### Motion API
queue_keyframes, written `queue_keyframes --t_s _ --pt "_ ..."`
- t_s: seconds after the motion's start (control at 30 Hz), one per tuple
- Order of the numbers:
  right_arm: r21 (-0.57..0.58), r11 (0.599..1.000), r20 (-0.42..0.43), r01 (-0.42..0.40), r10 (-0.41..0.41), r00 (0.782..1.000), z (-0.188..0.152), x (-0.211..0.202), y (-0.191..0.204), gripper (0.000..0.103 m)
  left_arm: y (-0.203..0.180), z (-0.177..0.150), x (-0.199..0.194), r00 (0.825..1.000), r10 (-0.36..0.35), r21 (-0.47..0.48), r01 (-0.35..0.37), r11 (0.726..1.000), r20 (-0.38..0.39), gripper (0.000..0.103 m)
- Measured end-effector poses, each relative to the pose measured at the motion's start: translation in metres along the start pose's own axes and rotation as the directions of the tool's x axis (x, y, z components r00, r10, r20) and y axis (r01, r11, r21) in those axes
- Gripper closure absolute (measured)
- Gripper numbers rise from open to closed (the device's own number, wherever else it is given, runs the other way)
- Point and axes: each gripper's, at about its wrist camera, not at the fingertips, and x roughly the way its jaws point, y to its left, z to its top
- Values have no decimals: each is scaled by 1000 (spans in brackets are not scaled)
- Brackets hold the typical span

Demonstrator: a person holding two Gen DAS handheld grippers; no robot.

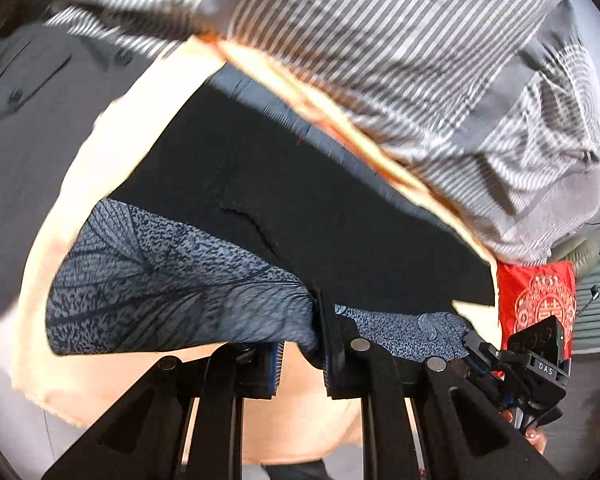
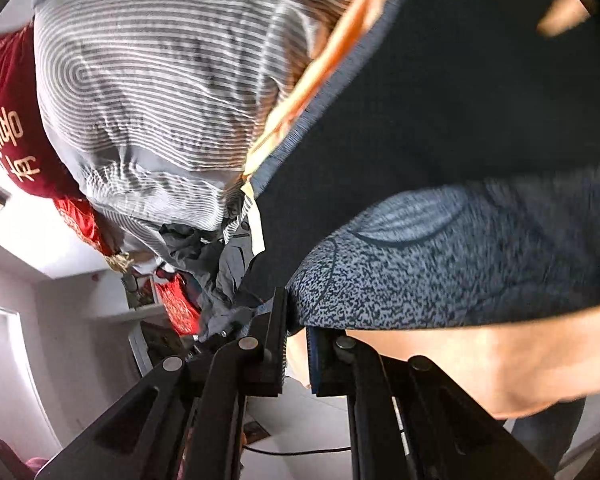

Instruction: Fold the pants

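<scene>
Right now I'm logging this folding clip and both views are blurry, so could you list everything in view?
pants: one, dark navy with a blue speckled, leaf-patterned part, spread on the peach sheet, an edge pinched by both grippers
peach sheet: one, pale orange, under the pants
striped bedding: one heap, grey and white, beyond the pants
grey garment: one, dark grey with buttons, left of the sheet
red cloth: one in the left view, red with a gold pattern, at right; the right view shows more red fabric
left gripper: one, black, shut on the pants
right gripper: one, black, shut on the pants
</scene>
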Motion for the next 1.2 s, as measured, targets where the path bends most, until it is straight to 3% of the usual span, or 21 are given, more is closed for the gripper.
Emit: queue_keyframes --t_s 0.13,0.33,0.57,0.77,0.8,0.83,0.87,0.9,0.93,0.97,1.1,1.2 --pt "-21 999 -62 26 -28 998 56 16 11 94 -15 50 21 998 46 25 -47 999 44 86" --pt "-5 998 -146 68 -68 987 141 56 2 94 -28 115 88 989 134 27 -136 990 59 86" --pt "12 989 -246 149 -142 959 209 107 -26 94 -10 141 144 978 209 -49 -209 977 7 82" --pt "14 985 -300 171 -159 941 226 124 -37 89 -22 151 130 977 213 -32 -213 976 -29 79" --pt "-7 984 -308 178 -171 936 227 124 -33 82 -27 150 123 974 227 -15 -227 974 -14 72" --pt "-30 983 -309 183 -183 933 228 123 -28 70 -34 149 113 965 263 7 -263 965 18 60" --pt "-51 982 -307 181 -188 933 228 122 -22 61 -38 148 104 956 289 15 -290 957 55 27" --pt "-79 983 -300 168 -184 936 228 119 -14 45 -43 148 93 944 309 15 -313 950 111 17" --pt "-93 984 -294 153 -174 940 228 116 -8 38 -49 145 81 931 321 26 -330 944 172 17" --pt "-104 984 -281 146 -170 945 229 112 -2 38 -54 144 78 927 333 44 -345 938 173 17" --pt "-159 983 -220 94 -129 967 219 83 24 38 -71 128 103 918 384 124 -395 910 98 17" --pt "-211 977 -271 39 -97 958 197 66 32 38 -82 102 139 893 446 190 -448 874 52 17"
